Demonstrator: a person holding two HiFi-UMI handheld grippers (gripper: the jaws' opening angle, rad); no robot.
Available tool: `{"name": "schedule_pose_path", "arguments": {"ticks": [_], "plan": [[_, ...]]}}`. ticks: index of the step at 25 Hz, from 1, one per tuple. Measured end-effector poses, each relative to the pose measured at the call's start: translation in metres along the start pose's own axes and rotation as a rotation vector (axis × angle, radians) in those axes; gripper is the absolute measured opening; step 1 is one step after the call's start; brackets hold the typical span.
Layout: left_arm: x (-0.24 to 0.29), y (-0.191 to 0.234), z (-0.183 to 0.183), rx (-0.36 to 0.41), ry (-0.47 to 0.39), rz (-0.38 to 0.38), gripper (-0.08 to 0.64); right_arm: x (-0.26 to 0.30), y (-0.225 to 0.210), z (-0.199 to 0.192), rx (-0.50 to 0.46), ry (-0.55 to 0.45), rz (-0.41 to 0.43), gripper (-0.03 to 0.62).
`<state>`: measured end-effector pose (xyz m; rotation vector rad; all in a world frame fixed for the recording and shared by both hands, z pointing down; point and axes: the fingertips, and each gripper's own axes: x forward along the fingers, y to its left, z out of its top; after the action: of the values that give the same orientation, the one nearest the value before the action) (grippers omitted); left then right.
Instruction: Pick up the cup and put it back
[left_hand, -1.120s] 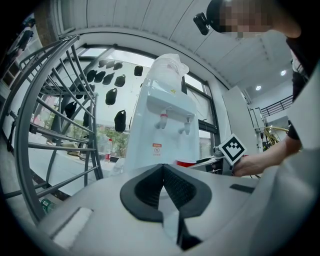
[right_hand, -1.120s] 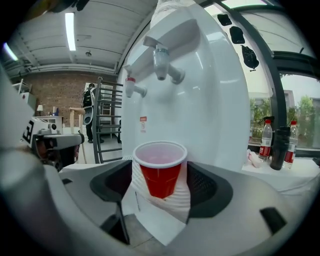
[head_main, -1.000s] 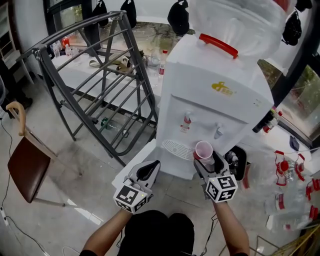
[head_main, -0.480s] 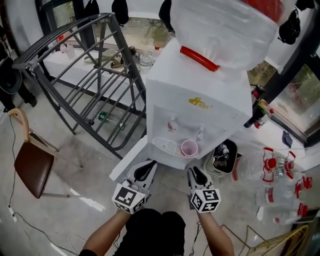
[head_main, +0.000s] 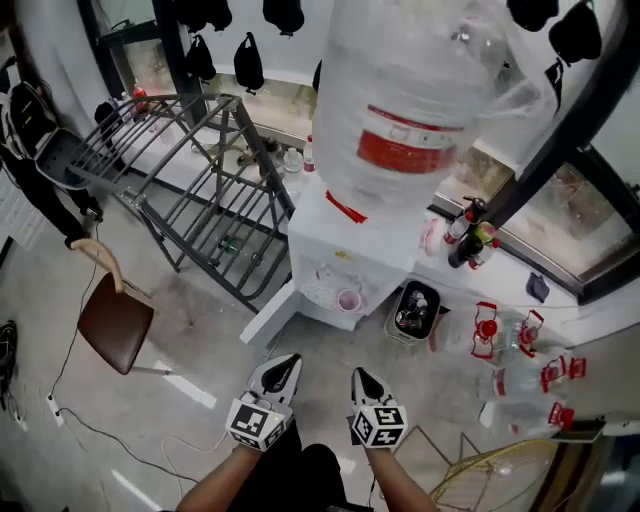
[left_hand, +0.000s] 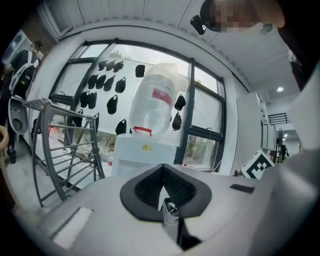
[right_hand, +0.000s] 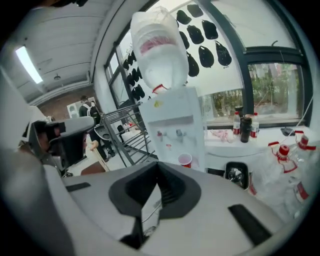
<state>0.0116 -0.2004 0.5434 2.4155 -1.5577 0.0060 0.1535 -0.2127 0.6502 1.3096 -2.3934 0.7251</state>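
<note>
Though well apart from right gripper (head_main: 362, 378) (closed), cup (head_main: 348, 299) on dispenser (head_main: 322, 240).

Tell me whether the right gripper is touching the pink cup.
Apart. Head view: the right gripper, jaws shut and empty, sits well back from the cup on the dispenser's tray, with floor between them.

The left grey-and-black two-jaw gripper (head_main: 281, 366) and the matching right gripper (head_main: 361, 379) are held low, side by side and near each other, pointing forward on bare forearms (head_main: 213, 482). The left gripper's jaws are pressed together on nothing. The right gripper's jaws are closing to meet, with nothing between them.
</note>
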Motion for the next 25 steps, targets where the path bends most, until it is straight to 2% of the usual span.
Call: {"name": "schedule_pose_path", "arguments": {"ticks": [6, 13, 18, 25], "plan": [[-0.089, -0.087, 0.101, -0.029, -0.007, 0.048, 0.006, -0.144, 0.062, 0.084, -0.049, -0.037, 0.018, -0.005], [-0.170, -0.169, 0.184, -0.017, -0.046, 0.061, 0.006, -0.276, 0.115, 0.141, -0.062, -0.094, -0.008, -0.006], [-0.213, -0.188, 0.222, -0.001, -0.084, 0.056, 0.006, -0.329, 0.154, 0.162, -0.073, -0.163, 0.010, -0.006], [-0.252, -0.181, 0.245, 0.015, -0.092, 0.023, 0.006, -0.368, 0.201, 0.177, -0.068, -0.229, -0.018, -0.006]]}}
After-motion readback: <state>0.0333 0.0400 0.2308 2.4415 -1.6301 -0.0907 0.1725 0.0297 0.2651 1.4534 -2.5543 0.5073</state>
